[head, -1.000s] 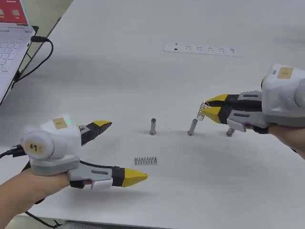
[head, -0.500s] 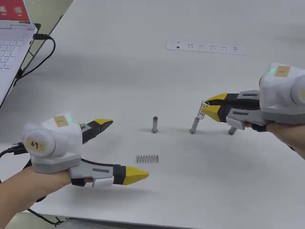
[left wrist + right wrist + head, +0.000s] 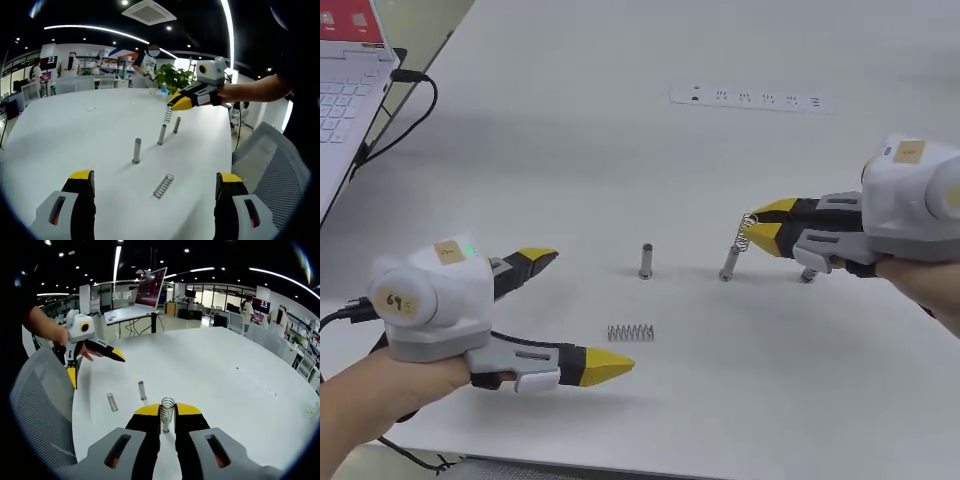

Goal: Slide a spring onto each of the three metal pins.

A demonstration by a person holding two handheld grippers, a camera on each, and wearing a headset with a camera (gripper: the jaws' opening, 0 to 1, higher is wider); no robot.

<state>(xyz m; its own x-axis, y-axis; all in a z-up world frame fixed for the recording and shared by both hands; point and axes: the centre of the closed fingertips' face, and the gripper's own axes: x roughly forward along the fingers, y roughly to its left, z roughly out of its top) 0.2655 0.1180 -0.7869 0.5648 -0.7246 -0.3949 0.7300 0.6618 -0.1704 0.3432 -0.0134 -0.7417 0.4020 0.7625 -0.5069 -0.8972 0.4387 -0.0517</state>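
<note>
Three metal pins stand in a row on the white table (image 3: pixel 620 150). The left pin (image 3: pixel 646 261) (image 3: pixel 136 151) (image 3: pixel 142 390) is bare, and so is the middle pin (image 3: pixel 729 264) (image 3: pixel 162 135). The right pin (image 3: pixel 807 272) (image 3: pixel 176 125) carries a spring and is partly hidden under my right gripper. My right gripper (image 3: pixel 758 226) (image 3: pixel 167 409) is shut on a spring (image 3: pixel 745 232) (image 3: pixel 167 115) (image 3: pixel 167 415), which hangs tilted just above and right of the middle pin's top. A loose spring (image 3: pixel 630 332) (image 3: pixel 163 186) (image 3: pixel 112 401) lies in front of the left pin. My left gripper (image 3: pixel 582 312) (image 3: pixel 154 176) is open, low and left of that spring.
A white power strip (image 3: pixel 752 99) lies at the back of the table. A laptop (image 3: pixel 345 60) and its black cable (image 3: pixel 405 110) sit at the far left edge. A grey mesh chair (image 3: pixel 280 170) stands beside the table, with people and desks farther off.
My right gripper has edged the held spring slightly left, closer over the middle pin. The left gripper and the loose spring have stayed put.
</note>
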